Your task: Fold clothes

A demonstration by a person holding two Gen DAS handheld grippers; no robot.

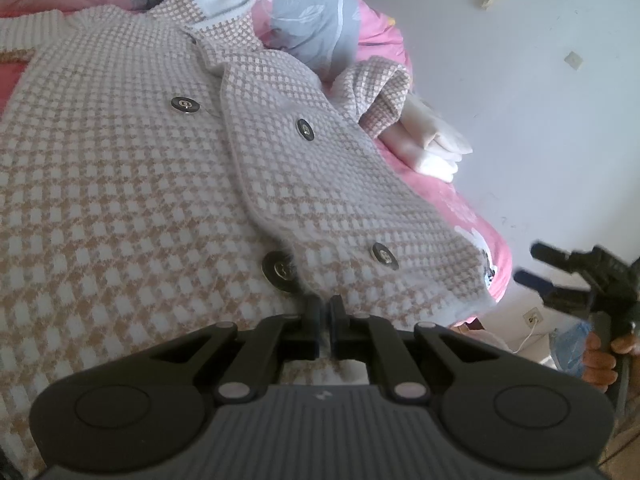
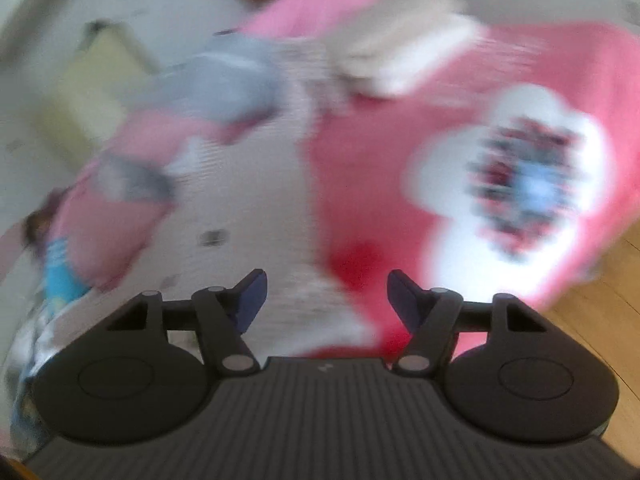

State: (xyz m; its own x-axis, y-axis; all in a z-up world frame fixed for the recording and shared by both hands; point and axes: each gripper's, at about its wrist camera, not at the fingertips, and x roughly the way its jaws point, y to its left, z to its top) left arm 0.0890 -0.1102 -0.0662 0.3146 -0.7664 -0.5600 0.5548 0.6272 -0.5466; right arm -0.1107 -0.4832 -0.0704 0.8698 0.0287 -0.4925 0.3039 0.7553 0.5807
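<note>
Pink bedding [image 1: 460, 200] covers the bed, and a checked cardigan [image 1: 120, 180] lies spread across it with its buttons up. One front flap [image 1: 320, 184] is turned over the other, so I think the fold is only partly done. My left gripper [image 1: 325, 312] is clenched on the near edge of the cardigan, close to a dark button [image 1: 280, 270]; I guess it pins the cloth so it will not slide. My right gripper [image 2: 324, 300] has its jaws apart with nothing between them. Its picture is very blurry, so I can only make out the pink bed and pale cloth below it. In the left view it hangs off the side of the bed, away from the cardigan. A white folded piece [image 1: 436, 144] sits at the bed's edge. I would next look for a sleeve to tuck in.
</note>
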